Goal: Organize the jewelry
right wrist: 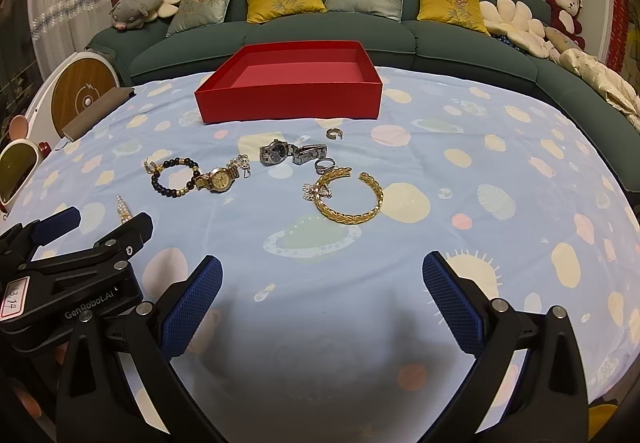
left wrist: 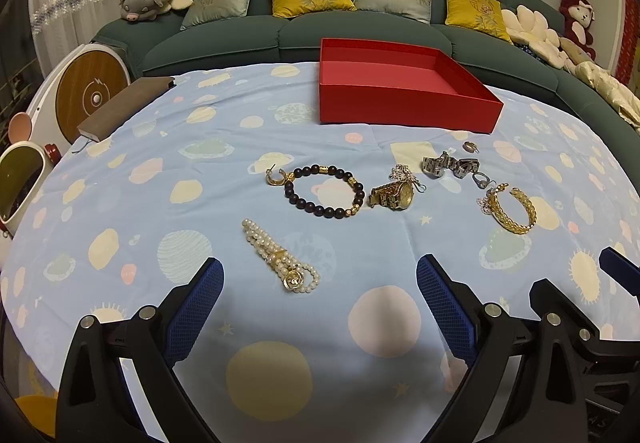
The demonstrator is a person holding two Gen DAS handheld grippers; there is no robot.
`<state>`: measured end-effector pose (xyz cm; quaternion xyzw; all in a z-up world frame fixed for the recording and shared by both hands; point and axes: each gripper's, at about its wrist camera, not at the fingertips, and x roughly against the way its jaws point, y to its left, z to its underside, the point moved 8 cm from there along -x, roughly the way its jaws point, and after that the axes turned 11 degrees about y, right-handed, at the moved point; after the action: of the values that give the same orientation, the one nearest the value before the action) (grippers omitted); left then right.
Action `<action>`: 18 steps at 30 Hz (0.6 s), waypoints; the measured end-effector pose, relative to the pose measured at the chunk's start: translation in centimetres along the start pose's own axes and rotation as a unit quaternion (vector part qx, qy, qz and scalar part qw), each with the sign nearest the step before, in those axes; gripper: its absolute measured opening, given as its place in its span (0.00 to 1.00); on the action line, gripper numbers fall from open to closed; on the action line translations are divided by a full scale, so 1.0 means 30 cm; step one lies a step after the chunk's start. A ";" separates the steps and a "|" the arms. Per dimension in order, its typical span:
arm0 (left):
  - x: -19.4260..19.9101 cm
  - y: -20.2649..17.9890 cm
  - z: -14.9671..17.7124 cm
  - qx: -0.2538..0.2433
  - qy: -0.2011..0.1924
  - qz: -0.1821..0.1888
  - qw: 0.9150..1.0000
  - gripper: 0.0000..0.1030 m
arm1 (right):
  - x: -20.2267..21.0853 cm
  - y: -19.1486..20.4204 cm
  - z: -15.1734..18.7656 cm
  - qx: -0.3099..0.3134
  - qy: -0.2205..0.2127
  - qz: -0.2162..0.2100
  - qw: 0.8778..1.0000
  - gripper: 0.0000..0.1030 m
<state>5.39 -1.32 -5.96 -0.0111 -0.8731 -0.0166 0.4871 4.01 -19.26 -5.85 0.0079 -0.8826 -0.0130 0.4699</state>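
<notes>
A long green sofa [left wrist: 360, 31] with yellow and grey cushions fills the top of both views. Below it the bench, under a pale blue planet-print cloth [left wrist: 200, 171], takes up the middle. A red box [right wrist: 292, 83], open and showing a bare pink floor, sits at the bench's far edge, upper centre in the right view and upper right of centre in the left.

The jewelry lies scattered mid-frame, in front of the box and apart from it. Only the left view shows the pearl bracelet [left wrist: 280, 259] whole, lower centre; in the right view the other tool hides most of it. The dark bead bracelet [left wrist: 324, 191] has a gold earring [left wrist: 276, 177] touching its left side and a gold watch [left wrist: 394, 195] at its right. The right view shows best the silver watch [right wrist: 288, 153], the gold cuff [right wrist: 348, 199] and a small ring [right wrist: 334, 133] nearest the box.

The left claw [left wrist: 320, 279] and the right claw [right wrist: 322, 279] both hang wide apart at the bottom, holding nothing.
</notes>
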 end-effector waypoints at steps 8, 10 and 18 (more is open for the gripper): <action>-0.003 0.001 0.004 0.000 0.001 0.001 1.000 0.92 | -0.002 0.005 -0.001 0.002 0.000 -0.001 1.000 0.95; -0.003 0.002 0.005 0.000 0.001 0.002 1.000 0.92 | -0.001 0.006 -0.001 0.002 0.000 -0.001 1.000 0.95; -0.003 0.003 0.005 0.000 0.001 0.002 1.000 0.92 | -0.003 0.012 -0.001 0.000 0.000 -0.001 1.000 0.95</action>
<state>5.31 -1.22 -6.11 -0.0126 -0.8725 -0.0158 0.4882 4.08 -18.91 -5.88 0.0087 -0.8826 -0.0131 0.4699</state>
